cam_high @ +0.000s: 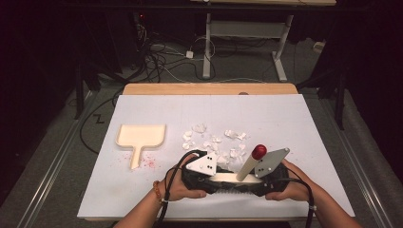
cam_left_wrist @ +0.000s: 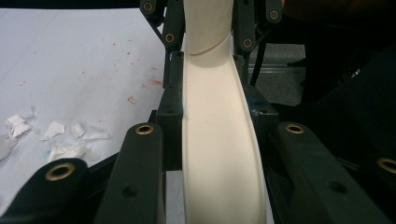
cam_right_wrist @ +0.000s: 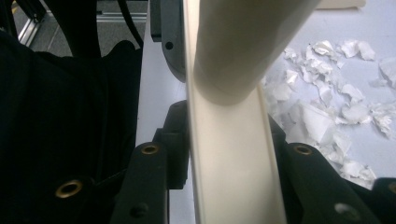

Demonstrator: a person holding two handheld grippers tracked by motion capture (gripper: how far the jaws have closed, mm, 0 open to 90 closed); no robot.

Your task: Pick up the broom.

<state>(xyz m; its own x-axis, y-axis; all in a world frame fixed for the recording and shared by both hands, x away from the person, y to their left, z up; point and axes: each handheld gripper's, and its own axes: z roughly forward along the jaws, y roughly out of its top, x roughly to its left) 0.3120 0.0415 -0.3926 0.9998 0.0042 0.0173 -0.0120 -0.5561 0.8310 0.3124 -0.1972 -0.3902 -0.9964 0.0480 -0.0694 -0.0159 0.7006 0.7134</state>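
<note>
A cream brush (cam_high: 235,177) lies level just above the table's near edge, held between my two grippers, which face each other. Its round handle (cam_high: 248,166) slants up to a red knob (cam_high: 259,152). My left gripper (cam_high: 219,178) is shut on the brush's left end and my right gripper (cam_high: 254,180) on its right end. In the left gripper view the cream body (cam_left_wrist: 219,154) runs between my jaws towards the right gripper (cam_left_wrist: 205,28). The right gripper view has the handle (cam_right_wrist: 243,46) crossing over the cream body (cam_right_wrist: 233,158). A cream dustpan (cam_high: 141,135) lies to the left.
Several torn white paper scraps (cam_high: 214,142) lie scattered just beyond the grippers. Red specks (cam_high: 149,162) dot the white sheet (cam_high: 285,118) beside the dustpan's handle. A wooden table edge (cam_high: 209,89) runs along the back, with cables and a desk frame on the floor behind.
</note>
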